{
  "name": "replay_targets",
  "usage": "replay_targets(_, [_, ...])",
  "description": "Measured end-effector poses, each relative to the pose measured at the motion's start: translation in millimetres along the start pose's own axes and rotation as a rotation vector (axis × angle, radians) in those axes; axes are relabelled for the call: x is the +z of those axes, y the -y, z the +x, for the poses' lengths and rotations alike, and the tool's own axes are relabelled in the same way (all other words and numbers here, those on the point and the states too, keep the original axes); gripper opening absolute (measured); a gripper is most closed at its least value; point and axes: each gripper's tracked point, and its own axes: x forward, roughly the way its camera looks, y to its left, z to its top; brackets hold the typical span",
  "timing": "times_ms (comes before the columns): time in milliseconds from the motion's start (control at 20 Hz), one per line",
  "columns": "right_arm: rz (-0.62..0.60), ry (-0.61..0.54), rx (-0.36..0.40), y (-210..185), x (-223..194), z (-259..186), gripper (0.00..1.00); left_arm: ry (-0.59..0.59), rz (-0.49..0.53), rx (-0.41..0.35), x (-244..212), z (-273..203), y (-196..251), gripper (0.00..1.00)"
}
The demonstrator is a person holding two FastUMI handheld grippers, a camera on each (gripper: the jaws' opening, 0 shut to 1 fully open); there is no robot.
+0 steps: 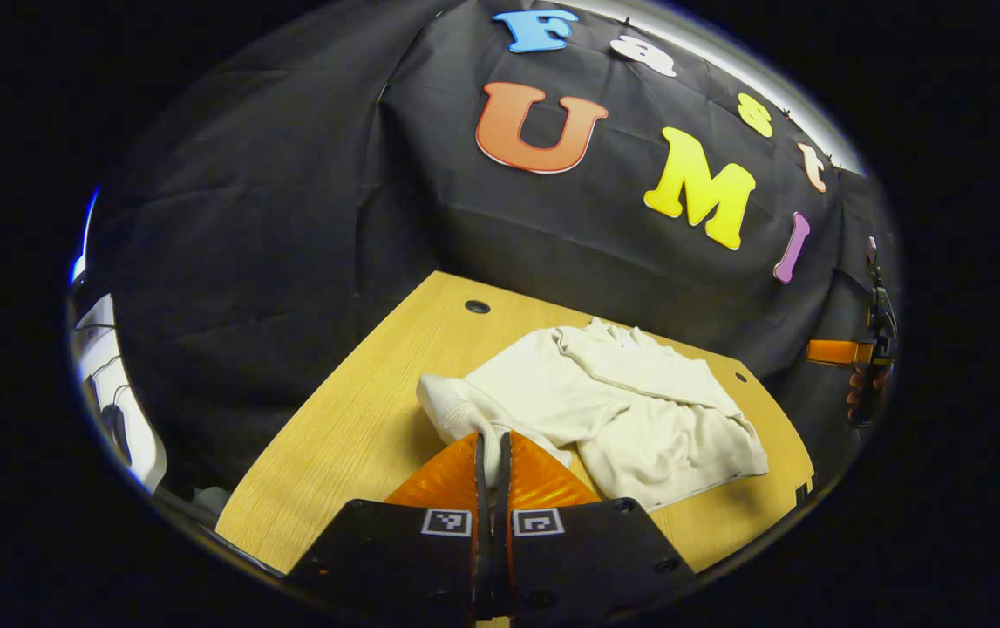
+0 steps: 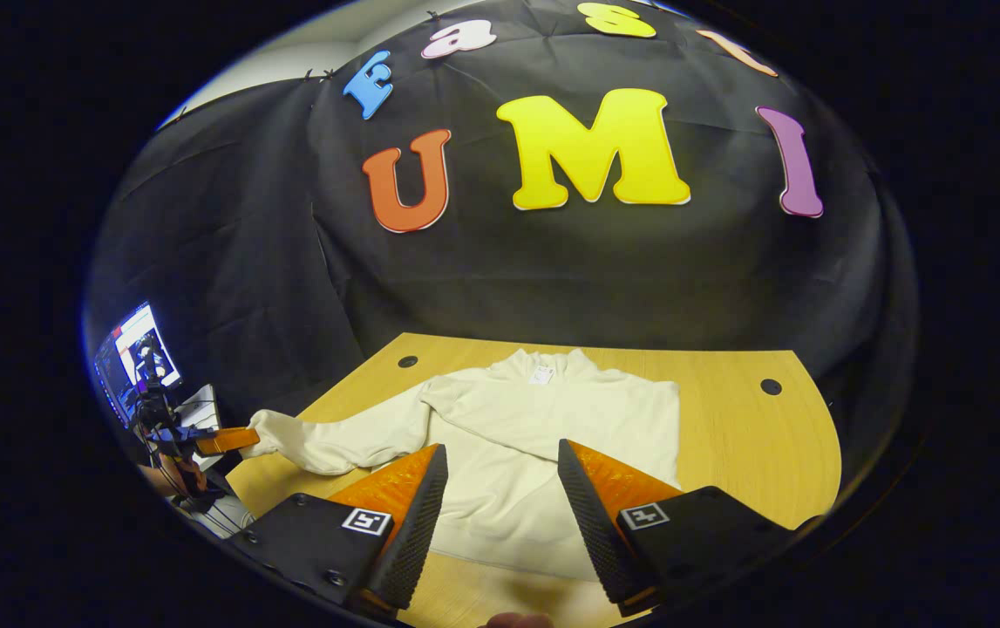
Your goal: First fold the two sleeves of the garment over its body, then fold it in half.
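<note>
A cream sweatshirt (image 2: 543,436) lies on the wooden table (image 2: 752,436), collar toward the back wall. One sleeve (image 2: 552,414) lies folded across its chest. The other sleeve (image 2: 334,440) stretches out to the side, and its ribbed cuff (image 1: 469,419) is pinched between the orange fingers of my left gripper (image 1: 491,449), which is shut on it. That same gripper (image 2: 234,439) appears in the right gripper view at the sleeve's end, lifted at the table's edge. My right gripper (image 2: 500,475) hovers open above the sweatshirt's lower body, touching nothing.
The table (image 1: 360,410) has round cable holes (image 1: 477,306) near its back corners. A monitor (image 2: 138,353) and cables stand beyond the table's side. The hand-held right gripper (image 1: 870,353) is off past the table's far end.
</note>
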Motion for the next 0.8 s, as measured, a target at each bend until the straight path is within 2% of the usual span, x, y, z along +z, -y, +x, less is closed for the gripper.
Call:
replay_targets(50, [0.012, 0.008, -0.005, 6.9, 4.1, -5.1, 0.76, 0.015, 0.006, -0.017, 12.1, 5.4, 8.4, 0.03])
replay_targets(100, [0.024, 0.019, -0.017, 15.0, 7.5, -10.0, 0.81, 0.031, 0.010, -0.035, 24.2, 10.4, 18.7, 0.03])
replay_targets(300, [0.056, 0.079, -0.075, 51.4, 24.9, -41.1, 0.82, 0.078, 0.036, -0.119, 70.7, 36.3, 64.6, 0.03])
replay_targets(350, [0.061, 0.098, -0.094, 61.3, 28.4, -49.7, 0.79, 0.089, 0.052, -0.140, 80.9, 44.3, 77.1, 0.03])
replay_targets(400, [0.070, 0.117, -0.115, 72.3, 31.1, -59.2, 0.82, 0.094, 0.070, -0.167, 89.7, 51.7, 92.7, 0.03])
replay_targets(650, [0.139, 0.188, -0.237, 128.5, 35.8, -106.5, 0.82, 0.114, 0.142, -0.317, 126.6, 87.7, 180.1, 0.03])
replay_targets(800, [0.240, 0.213, -0.307, 160.8, 28.5, -129.4, 0.82, 0.109, 0.179, -0.404, 131.9, 113.0, 231.6, 0.03])
